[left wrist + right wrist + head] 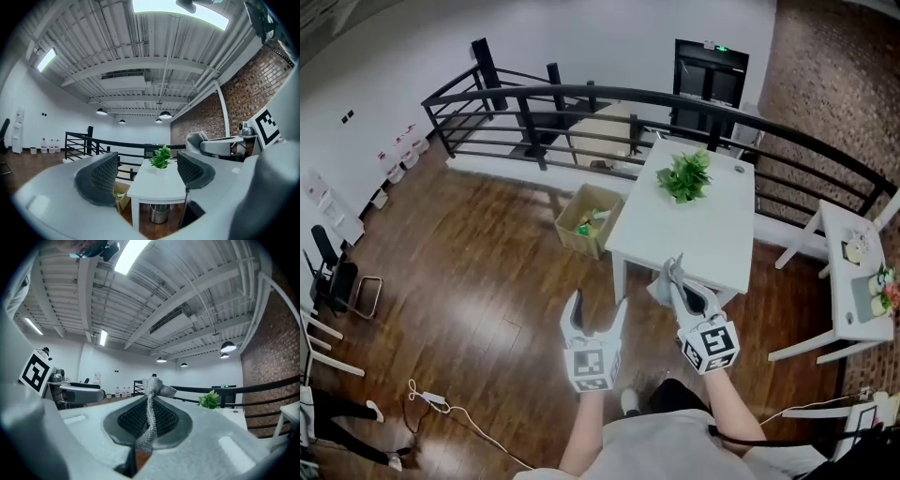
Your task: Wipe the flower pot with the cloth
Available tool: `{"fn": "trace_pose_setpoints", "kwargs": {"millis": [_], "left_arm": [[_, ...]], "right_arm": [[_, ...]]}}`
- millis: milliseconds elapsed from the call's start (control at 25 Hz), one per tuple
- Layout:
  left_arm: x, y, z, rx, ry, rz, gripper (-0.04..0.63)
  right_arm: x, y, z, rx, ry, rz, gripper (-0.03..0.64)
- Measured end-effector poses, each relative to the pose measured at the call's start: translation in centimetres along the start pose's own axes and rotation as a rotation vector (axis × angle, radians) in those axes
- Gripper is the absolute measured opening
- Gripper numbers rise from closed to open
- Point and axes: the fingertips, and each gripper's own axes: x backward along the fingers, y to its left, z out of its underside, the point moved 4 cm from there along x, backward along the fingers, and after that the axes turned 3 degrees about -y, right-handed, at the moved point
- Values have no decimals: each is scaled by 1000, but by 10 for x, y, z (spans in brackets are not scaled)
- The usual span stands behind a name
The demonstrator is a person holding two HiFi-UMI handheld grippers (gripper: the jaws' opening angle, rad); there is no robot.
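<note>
A small green plant in a white flower pot [684, 175] stands at the far end of a white table [675, 239]. It also shows ahead between the left jaws as the potted plant [161, 157], and off to the right as the plant [209, 400]. My right gripper [677, 274] hovers at the table's near edge, shut on a grey knitted cloth [151, 411] that sticks up past the jaw tips. My left gripper [595, 317] floats beside it, short of the table, its jaws apart with nothing between them.
An open cardboard box [589, 220] sits on the wooden floor left of the table. A black railing [581, 94] runs behind the table. Another white table [853, 277] with small items stands at the right. A metal bin [160, 213] is under the table.
</note>
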Motion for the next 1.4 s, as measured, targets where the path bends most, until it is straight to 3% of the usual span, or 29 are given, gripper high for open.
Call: {"fn": "trace_pose_setpoints", "kwargs": {"millis": [280,560,760,880,1080,1200,1400], "left_arm": [[-85,22,25,16,53,23,403],[-234,20,19,-42,50,97,403],[-343,9,16,-93,18,162,387],[-389,7,19,-104,15,199,385],[-471,5,17,-60,121,323,392],[-505,19,40,-61,151,362,385],[-538,2,95,-59,265,506,391]], "right_arm": [[-64,-58,26,-35,16,40,11],[-167,-172,22,-70,-51,99,11],[-228,-248,5,-35,-118,97,11],[-253,-279,15,-16,-100,127,11],[-278,-364,32,-122,8,302,11],[-284,-386,42,-123,7,381,11],[-261,-410,49,-121,29,511,11]]}}
